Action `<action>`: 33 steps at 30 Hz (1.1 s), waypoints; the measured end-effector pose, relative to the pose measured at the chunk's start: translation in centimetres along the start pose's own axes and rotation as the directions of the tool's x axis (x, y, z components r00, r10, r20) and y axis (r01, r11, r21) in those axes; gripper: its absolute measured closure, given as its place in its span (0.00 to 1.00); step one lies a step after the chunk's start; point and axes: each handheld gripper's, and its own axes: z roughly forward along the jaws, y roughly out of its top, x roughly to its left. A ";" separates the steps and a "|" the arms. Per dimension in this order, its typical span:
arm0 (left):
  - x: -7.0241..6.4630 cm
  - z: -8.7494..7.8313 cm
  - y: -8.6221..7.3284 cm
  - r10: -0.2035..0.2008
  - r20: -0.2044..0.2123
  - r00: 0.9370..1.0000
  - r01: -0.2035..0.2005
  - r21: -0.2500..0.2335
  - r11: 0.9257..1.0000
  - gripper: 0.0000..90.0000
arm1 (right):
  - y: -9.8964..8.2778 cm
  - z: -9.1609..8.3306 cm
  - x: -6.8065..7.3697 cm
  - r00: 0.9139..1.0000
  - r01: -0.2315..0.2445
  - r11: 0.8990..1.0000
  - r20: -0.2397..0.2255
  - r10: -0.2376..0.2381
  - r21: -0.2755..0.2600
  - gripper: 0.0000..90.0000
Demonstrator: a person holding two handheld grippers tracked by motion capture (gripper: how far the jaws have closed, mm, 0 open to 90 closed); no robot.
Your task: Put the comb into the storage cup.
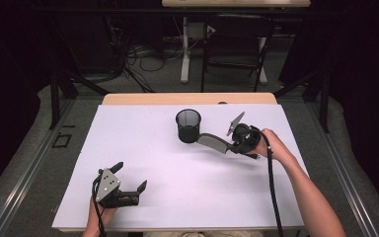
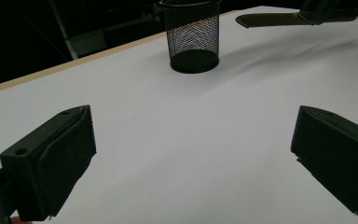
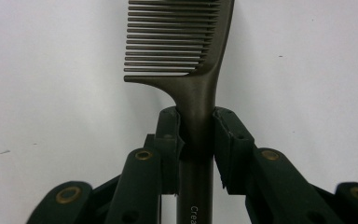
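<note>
A: What is seen from the high view?

B: The right hand-held gripper (image 1: 229,144) is held above the white worktop (image 1: 153,158), right of the middle. A dark comb (image 1: 214,142) is clamped in it by the handle, with the toothed end pointed toward the black mesh cup (image 1: 188,125) and stopped just beside the cup's base. The left hand-held gripper (image 1: 131,177) is kept near the front left corner, well apart from the comb, with its jaws spread and nothing between them.

A: And from the left gripper view?

B: Its two black jaws are seen wide apart over bare worktop. The mesh cup (image 2: 192,37) is stood upright farther off, and the comb (image 2: 268,19) is held roughly level to the right of it, above the surface, gripped at its far end.

A: And from the right gripper view?

B: The comb (image 3: 193,88) is seen straight ahead. Its handle is pinched between the two pads (image 3: 170,135), one on each side, and the teeth are carried beyond the jaw tips over the white surface.
</note>
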 end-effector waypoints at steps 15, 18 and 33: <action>0.0 0.1 0.0 -0.003 0.006 1.000 0.003 0.001 1.000 0.00 | -1.4 -1.3 0.6 0.998 -0.062 0.990 -0.005 0.061 -0.130 0.81; 0.0 0.0 0.0 -0.004 0.006 1.000 0.004 0.000 1.000 0.00 | -1.7 -1.5 0.7 0.997 -0.075 0.986 -0.003 0.076 -0.151 0.81; 0.0 0.2 0.0 0.001 0.006 1.000 -0.001 0.014 1.000 0.00 | -2.5 -2.4 0.7 0.991 -0.121 0.961 0.021 0.130 -0.250 0.81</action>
